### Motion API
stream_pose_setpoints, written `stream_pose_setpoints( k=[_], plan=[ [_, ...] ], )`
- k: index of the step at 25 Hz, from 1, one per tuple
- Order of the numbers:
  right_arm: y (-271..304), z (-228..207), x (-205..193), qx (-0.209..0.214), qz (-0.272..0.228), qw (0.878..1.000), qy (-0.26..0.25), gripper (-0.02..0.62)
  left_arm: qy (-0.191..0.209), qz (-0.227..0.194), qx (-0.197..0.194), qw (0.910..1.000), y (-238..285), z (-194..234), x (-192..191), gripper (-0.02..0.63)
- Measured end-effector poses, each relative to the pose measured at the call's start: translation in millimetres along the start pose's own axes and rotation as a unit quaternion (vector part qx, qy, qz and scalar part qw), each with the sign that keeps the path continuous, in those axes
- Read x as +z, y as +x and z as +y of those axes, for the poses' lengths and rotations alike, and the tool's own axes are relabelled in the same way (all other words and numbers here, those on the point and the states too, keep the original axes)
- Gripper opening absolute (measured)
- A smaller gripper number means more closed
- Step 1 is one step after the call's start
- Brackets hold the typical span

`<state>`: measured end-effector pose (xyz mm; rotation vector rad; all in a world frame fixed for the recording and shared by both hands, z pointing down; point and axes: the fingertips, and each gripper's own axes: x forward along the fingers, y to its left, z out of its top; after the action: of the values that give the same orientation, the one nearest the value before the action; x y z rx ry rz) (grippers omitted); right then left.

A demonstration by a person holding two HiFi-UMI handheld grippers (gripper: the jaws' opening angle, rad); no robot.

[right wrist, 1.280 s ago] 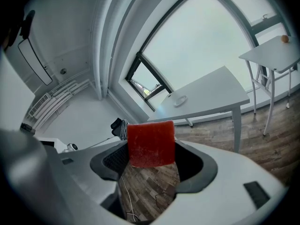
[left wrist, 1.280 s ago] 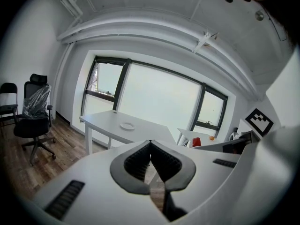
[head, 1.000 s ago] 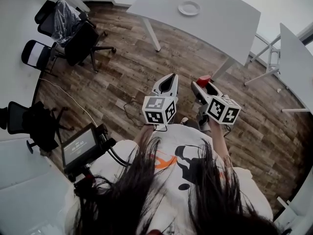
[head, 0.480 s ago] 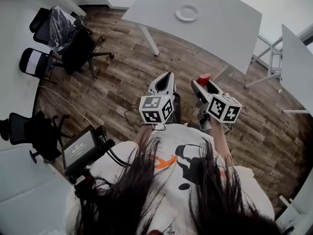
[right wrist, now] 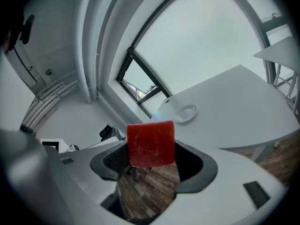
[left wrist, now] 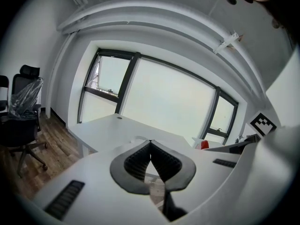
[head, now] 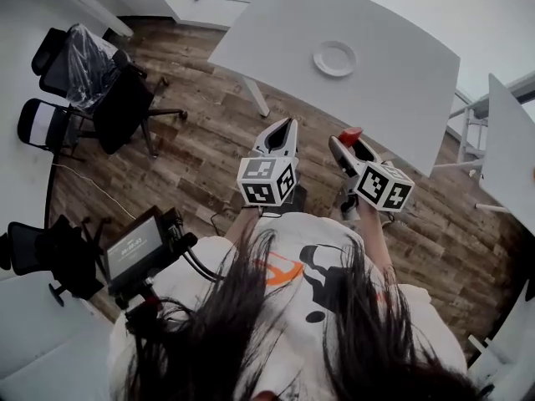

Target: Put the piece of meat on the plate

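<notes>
A red slab, the piece of meat (right wrist: 151, 143), is clamped between the jaws of my right gripper (right wrist: 152, 146); in the head view the meat (head: 350, 135) pokes from the right gripper (head: 349, 143) over the wooden floor. A white plate (head: 335, 58) rests on the white table (head: 393, 65) ahead, still well beyond both grippers; the plate (right wrist: 184, 112) lies past the meat in the right gripper view. My left gripper (head: 282, 129) is held beside the right one, its jaws pressed together on nothing, as the left gripper (left wrist: 150, 143) view confirms.
Black office chairs (head: 100, 90) stand at the left on the wood floor. A tripod-mounted screen (head: 134, 251) sits at my lower left. A second white table (head: 510, 153) is at the right. Table legs (head: 255, 97) rise from the floor ahead.
The table and plate have come nearer and shifted lower in the head view. Both grippers keep their pose, the right one still holding the meat.
</notes>
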<state>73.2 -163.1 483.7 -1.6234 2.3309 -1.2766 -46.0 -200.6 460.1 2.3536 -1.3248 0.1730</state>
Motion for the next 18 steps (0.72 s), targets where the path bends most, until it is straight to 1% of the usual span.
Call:
stream_pose_setpoints(
  k=[3,6,8,12,16,18],
  plan=[
    [50,8,23,-0.009,-0.002,1.000,0.008,0.302,-0.004,0.007,-0.007,0.9999,27,39,18,0.006],
    [86,13,42,-0.016,-0.004,1.000,0.017,0.304,-0.010,0.015,-0.016,0.9997,52,65,29,0.006],
    [90,14,44,-0.023,-0.003,1.000,0.018,0.304,-0.015,0.018,-0.023,0.9995,57,69,30,0.006],
    [83,12,39,-0.038,0.006,0.999,0.017,0.304,-0.025,0.023,-0.036,0.9988,60,62,28,0.006],
    [110,-15,53,-0.054,0.021,0.998,0.030,0.303,-0.034,0.039,-0.040,0.9978,100,72,28,0.006],
    [118,-23,58,-0.059,0.026,0.997,0.030,0.303,-0.040,0.046,-0.037,0.9975,111,77,26,0.006]
  ],
)
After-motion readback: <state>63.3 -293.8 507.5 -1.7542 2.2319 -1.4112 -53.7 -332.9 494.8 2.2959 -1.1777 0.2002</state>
